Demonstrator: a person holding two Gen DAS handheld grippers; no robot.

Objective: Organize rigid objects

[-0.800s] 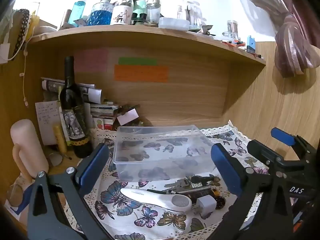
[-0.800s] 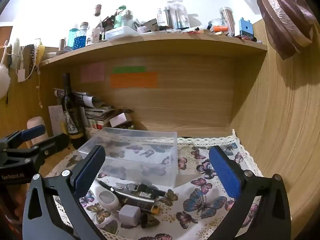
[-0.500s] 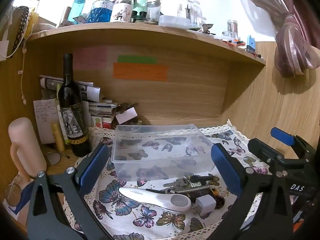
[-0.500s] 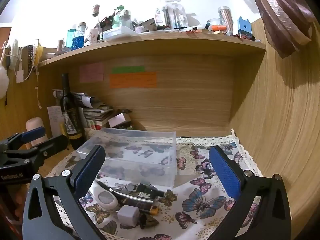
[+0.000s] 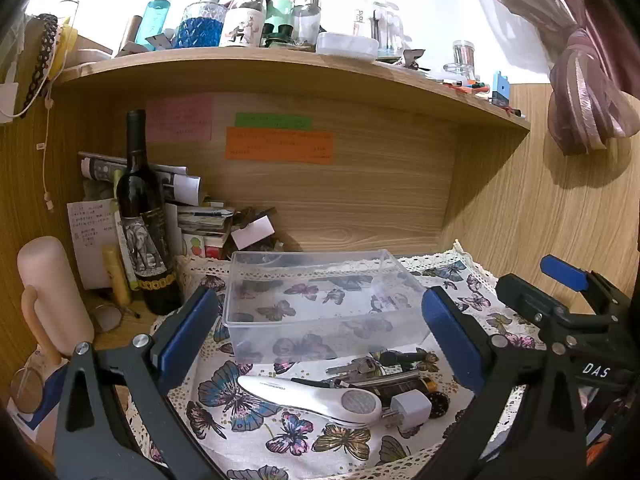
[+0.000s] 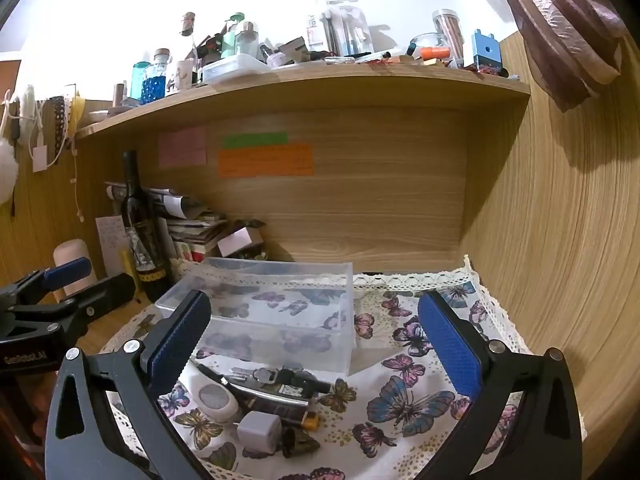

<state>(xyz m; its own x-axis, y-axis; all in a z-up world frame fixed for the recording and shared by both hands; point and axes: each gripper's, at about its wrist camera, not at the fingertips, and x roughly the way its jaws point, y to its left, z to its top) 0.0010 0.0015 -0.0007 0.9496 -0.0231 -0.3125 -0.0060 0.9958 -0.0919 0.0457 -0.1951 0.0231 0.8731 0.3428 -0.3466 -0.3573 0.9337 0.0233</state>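
A clear plastic box (image 5: 320,300) (image 6: 272,312) stands empty on a butterfly-print cloth (image 5: 256,412) (image 6: 404,400). In front of it lies a pile: a white handheld device (image 5: 308,396) (image 6: 212,394), keys (image 5: 352,368) (image 6: 260,374), a black-and-yellow battery-like cylinder (image 5: 404,384) (image 6: 280,404), a white charger plug (image 5: 410,406) (image 6: 258,430). My left gripper (image 5: 318,344) is open and empty, held above and in front of the pile. My right gripper (image 6: 314,344) is open and empty, to the right of the left one.
A wine bottle (image 5: 146,224) (image 6: 140,236), stacked papers (image 5: 200,220) and a pink cylinder (image 5: 52,296) stand at the left. A wooden back wall with sticky notes (image 5: 278,146), a cluttered shelf (image 5: 280,64) above and a side wall (image 6: 560,240) at the right enclose the space.
Both views have shifted only slightly, as both grippers drift a little. Nothing on the cloth has moved, and both grippers stay open.
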